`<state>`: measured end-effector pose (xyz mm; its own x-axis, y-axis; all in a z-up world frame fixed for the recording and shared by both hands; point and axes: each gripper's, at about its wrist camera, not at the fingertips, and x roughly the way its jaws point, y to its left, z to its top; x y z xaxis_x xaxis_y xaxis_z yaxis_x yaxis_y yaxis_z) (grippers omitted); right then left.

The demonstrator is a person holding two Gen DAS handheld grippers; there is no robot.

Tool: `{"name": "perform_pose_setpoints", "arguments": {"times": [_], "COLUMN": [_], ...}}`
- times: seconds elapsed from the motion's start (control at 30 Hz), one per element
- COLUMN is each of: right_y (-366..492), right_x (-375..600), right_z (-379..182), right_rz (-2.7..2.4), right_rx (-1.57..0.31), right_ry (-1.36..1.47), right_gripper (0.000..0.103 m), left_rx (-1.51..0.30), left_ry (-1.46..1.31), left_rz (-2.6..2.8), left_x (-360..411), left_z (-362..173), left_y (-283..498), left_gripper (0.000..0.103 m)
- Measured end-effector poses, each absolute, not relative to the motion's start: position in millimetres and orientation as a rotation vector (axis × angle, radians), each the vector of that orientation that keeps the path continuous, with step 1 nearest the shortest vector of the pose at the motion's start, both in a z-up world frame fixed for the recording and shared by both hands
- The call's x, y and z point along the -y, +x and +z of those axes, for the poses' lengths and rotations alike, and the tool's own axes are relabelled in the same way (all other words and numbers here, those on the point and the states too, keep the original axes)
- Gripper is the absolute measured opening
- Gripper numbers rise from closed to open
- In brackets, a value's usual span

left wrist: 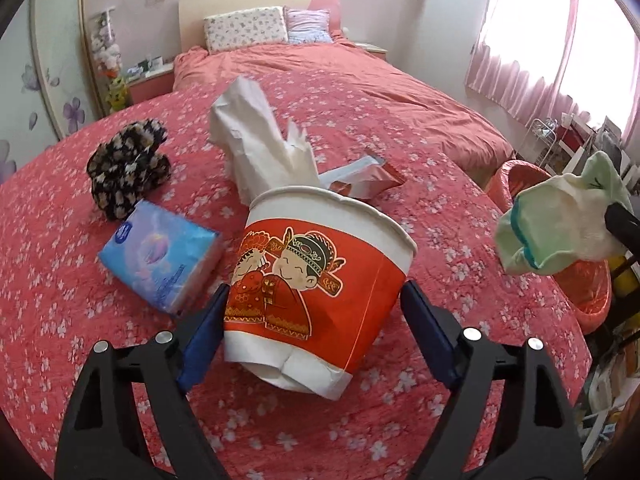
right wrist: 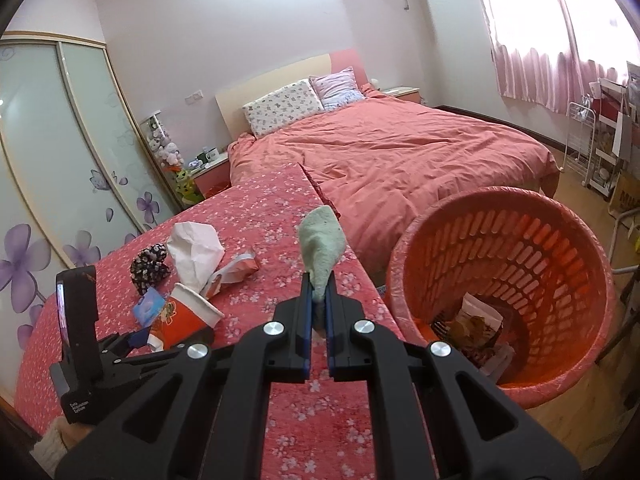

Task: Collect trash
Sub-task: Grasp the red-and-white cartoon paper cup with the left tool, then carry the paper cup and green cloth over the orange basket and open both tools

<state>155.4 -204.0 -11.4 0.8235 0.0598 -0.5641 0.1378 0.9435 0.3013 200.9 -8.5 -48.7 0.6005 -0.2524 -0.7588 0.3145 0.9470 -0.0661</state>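
Observation:
A red and white paper cup (left wrist: 316,280) lies tilted on the pink floral bedcover (left wrist: 440,208), between the fingers of my left gripper (left wrist: 314,300); the fingers touch or nearly touch its sides. The cup also shows in the right wrist view (right wrist: 188,316). Crumpled white tissue (left wrist: 256,140) and a torn foil wrapper (left wrist: 360,180) lie just behind it. My right gripper (right wrist: 318,300) is shut on a pale green cloth (right wrist: 322,248), held above the cover's right edge, left of the red basket (right wrist: 520,216). The cloth appears at right in the left view (left wrist: 560,228).
A blue tissue pack (left wrist: 160,256) and a black floral scrunchie (left wrist: 128,164) lie left of the cup. The red basket beside the bed holds paper trash (right wrist: 480,328). A wardrobe (right wrist: 60,140) stands left, a wire rack (right wrist: 588,148) by the window right.

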Motion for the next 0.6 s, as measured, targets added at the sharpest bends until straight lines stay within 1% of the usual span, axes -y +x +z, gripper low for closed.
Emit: {"name": "perform_pose_setpoints", "arguments": {"times": [0.1,0.3,0.6], "right_y": [154,146,131], "right_x": [206,210,221], "right_z": [-12,-9,4], "right_rz": [-0.046,-0.051,-0.071], "right_rx": [-0.604,-0.593,-0.557], "right_ry": [0.348,0.355,0.356], "right_gripper": [0.006,0.006,0.006], "left_rx": [-0.852,-0.794,-0.76], "left_ry": [0.09,0.106,0.08], "left_rz": [-0.345,-0.351,-0.394], "left_x": [13,19,31], "left_z": [-47,-36,-18], "left_y": [197,186,171], "left_gripper": [0.078,0.078,0.078]}}
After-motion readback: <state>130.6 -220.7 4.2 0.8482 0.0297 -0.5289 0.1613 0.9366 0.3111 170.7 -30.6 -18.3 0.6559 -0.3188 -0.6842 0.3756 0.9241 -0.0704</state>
